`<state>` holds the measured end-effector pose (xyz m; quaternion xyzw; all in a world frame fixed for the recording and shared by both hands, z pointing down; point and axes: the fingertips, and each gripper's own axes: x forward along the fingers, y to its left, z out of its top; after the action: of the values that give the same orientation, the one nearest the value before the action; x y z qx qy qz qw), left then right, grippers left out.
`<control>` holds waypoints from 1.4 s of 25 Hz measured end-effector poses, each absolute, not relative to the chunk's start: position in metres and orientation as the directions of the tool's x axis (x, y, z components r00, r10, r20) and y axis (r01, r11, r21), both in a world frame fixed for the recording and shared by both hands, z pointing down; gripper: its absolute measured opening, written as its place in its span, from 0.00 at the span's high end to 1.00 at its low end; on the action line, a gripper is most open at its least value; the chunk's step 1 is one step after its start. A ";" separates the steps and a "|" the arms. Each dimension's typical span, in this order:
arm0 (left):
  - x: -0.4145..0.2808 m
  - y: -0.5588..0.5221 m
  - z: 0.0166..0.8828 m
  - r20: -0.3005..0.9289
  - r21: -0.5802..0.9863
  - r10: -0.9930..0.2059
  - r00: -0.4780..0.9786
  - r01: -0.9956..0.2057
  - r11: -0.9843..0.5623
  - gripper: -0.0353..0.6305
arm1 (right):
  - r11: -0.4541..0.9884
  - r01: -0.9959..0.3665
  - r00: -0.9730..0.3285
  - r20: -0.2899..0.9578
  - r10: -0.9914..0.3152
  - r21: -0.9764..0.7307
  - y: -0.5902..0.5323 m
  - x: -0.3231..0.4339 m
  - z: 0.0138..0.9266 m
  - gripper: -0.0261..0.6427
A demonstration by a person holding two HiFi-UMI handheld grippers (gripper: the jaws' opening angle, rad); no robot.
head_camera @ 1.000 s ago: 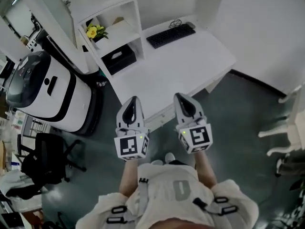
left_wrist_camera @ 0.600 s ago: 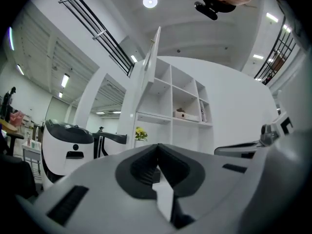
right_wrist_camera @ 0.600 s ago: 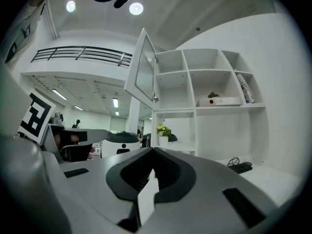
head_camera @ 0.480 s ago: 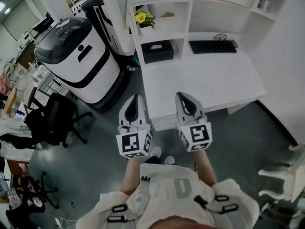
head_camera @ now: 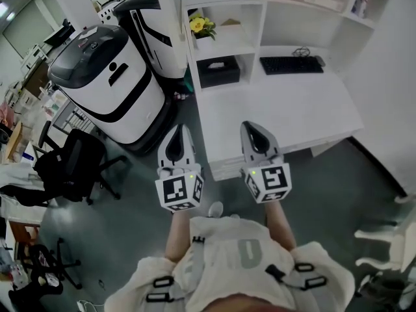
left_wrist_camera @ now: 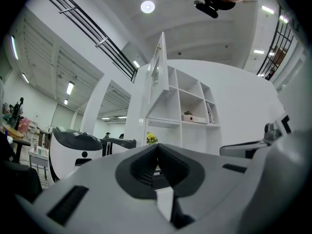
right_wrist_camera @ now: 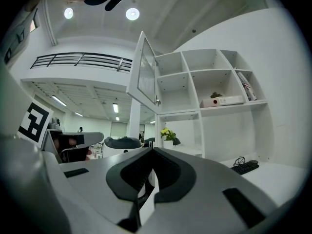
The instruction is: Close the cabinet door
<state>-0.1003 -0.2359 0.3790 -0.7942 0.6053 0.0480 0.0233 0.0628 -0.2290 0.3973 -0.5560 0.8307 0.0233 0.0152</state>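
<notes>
- Cabinet door (right_wrist_camera: 144, 72) stands swung open at the upper left corner of the white shelf unit (right_wrist_camera: 209, 82), its framed panel angled out into the room; in the left gripper view it shows nearly edge-on
- It hangs above the compartment with the yellow flowers (head_camera: 202, 25), well above and well apart from both grippers
- left gripper (head_camera: 177, 134) is clenched, its jaws meeting at the tips with nothing between them; it points roughly level toward the shelf unit
- right gripper (head_camera: 253, 130) is likewise pressed together and empty, held alongside the left one over the front edge of the white desk (head_camera: 312, 119)
- Each gripper carries a marker cube, left (head_camera: 179, 192) and right (head_camera: 270, 182), close to the person's forearms
- On the desk, near the back, lies a black keyboard (head_camera: 291, 64); a black box (head_camera: 218, 70) sits in the low compartment below the flowers
- A white storage box (right_wrist_camera: 222, 100) rests on a higher shelf
- Left of the desk stands a large white-and-black machine (head_camera: 110, 83), with a black office chair (head_camera: 71, 164) nearer the person
</notes>
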 end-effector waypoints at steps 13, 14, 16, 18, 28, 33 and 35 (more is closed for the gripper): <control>-0.123 -0.256 0.378 -0.107 0.018 -0.957 0.271 -0.961 -0.275 0.94 | 0.391 -0.919 -0.392 0.016 -0.920 -0.056 -0.244 0.049 0.412 0.68; -0.123 -0.257 0.378 -0.106 0.020 -0.956 0.273 -0.961 -0.277 0.94 | 0.390 -0.919 -0.392 0.032 -0.919 -0.062 -0.246 0.048 0.416 0.64; -0.124 -0.258 0.378 -0.105 0.023 -0.955 0.277 -0.960 -0.281 0.94 | 0.393 -0.917 -0.398 0.062 -0.915 -0.070 -0.249 0.044 0.425 0.59; -0.124 -0.257 0.379 -0.101 0.021 -0.955 0.280 -0.959 -0.283 0.94 | 0.390 -0.917 -0.397 0.093 -0.913 -0.085 -0.250 0.041 0.434 0.56; -0.124 -0.253 0.371 -0.090 0.030 -0.956 0.278 -0.959 -0.282 0.94 | 0.399 -0.897 -0.422 0.102 -0.901 -0.190 -0.254 0.037 0.422 0.54; -0.125 -0.251 0.370 -0.078 0.033 -0.957 0.278 -0.959 -0.281 0.94 | 0.421 -0.895 -0.432 0.048 -0.901 -0.150 -0.270 0.037 0.374 0.54; -0.127 -0.253 0.367 -0.081 0.032 -0.959 0.273 -0.961 -0.276 0.94 | 0.444 -0.890 -0.446 -0.004 -0.895 -0.109 -0.273 0.035 0.341 0.54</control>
<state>-0.1272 -0.2526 0.3666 -0.7977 0.6015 0.0420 0.0114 0.0346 -0.2730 0.3414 -0.5255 0.8490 -0.0456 0.0304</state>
